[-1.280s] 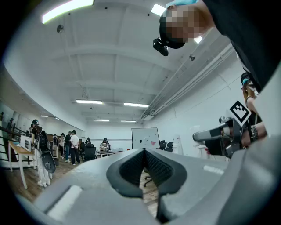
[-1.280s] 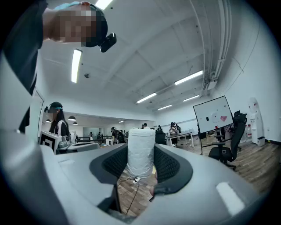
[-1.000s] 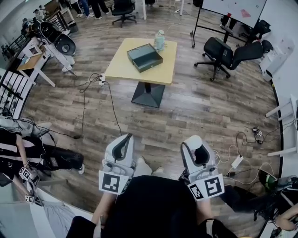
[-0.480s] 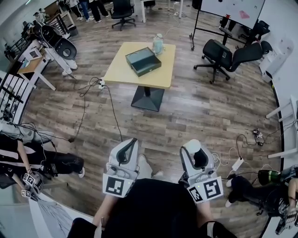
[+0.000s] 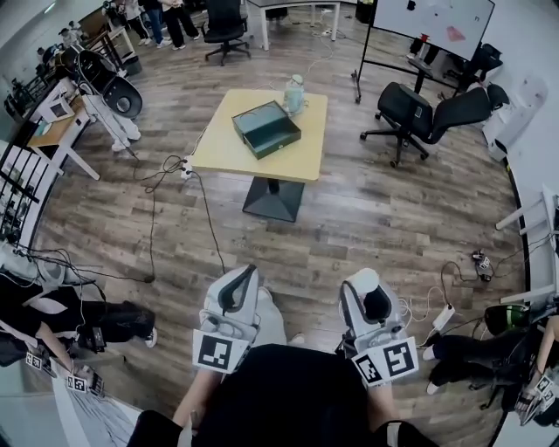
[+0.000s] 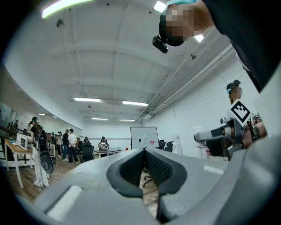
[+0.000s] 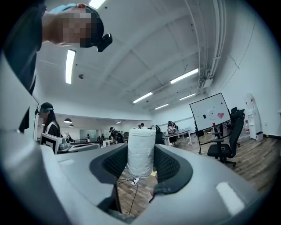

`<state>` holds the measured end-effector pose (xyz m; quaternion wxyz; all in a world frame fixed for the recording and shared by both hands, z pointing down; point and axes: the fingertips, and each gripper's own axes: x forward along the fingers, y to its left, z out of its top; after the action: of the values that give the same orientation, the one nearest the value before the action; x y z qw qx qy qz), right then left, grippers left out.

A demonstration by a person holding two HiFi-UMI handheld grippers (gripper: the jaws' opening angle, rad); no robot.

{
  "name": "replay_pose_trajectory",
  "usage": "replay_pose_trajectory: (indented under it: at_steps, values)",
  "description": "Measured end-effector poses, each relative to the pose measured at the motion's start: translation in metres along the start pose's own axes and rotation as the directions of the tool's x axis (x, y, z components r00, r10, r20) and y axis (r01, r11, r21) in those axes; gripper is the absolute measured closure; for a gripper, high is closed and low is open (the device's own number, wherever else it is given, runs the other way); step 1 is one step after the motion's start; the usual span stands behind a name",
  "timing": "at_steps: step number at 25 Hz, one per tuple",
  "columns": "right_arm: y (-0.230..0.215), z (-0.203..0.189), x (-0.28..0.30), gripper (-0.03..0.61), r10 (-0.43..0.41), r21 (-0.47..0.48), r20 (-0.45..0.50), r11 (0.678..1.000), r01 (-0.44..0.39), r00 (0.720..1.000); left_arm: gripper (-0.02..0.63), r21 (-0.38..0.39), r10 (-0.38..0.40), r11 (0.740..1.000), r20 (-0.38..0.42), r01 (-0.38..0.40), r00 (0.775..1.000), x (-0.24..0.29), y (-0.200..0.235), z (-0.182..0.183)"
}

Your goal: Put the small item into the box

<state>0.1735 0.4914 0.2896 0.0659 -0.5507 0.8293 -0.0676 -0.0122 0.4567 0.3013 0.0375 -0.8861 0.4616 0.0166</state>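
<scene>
The dark green open box (image 5: 266, 128) lies on a yellow table (image 5: 227, 144) far ahead of me in the head view. I hold both grippers close to my body, pointing toward that table. My right gripper (image 5: 370, 288) (image 7: 141, 150) is shut on a small white cylindrical item (image 7: 140, 154), which stands upright between the ribbed pads; its white top (image 5: 362, 280) shows in the head view. My left gripper (image 5: 234, 288) (image 6: 144, 153) is shut, its pads meeting at the tip with nothing between them.
A pale bottle (image 5: 295, 92) stands on the table behind the box. A cable and socket (image 5: 181, 165) trail on the wooden floor left of the table. A black office chair (image 5: 417, 106) and a whiteboard (image 5: 437, 19) stand at the right. People sit at both lower corners.
The table and box sit slightly lower in the head view than a second ago. Both grippers have stayed near my body, the right one still holding the white item.
</scene>
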Motion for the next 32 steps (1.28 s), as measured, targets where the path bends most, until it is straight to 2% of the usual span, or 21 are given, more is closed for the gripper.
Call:
replay_pose_trajectory:
  at_steps: [13,24,32]
  values:
    - [-0.016,0.003,0.098,0.396,-0.014,-0.021,-0.031,1.000,0.013,0.999,0.612,-0.053,-0.004,0.999,0.008,0.004,1.000,0.075,0.078,-0.008]
    - [-0.026,0.000,0.180,0.396,-0.098,0.070,-0.011,0.993,0.098,0.995,0.612,-0.044,-0.032,0.998,0.006,0.032,0.999,0.119,0.156,-0.015]
    - [-0.022,-0.007,0.229,0.396,-0.110,0.066,-0.008,0.992,0.110,0.994,0.612,-0.048,-0.026,0.998,0.023,0.027,0.999,0.135,0.207,-0.021]
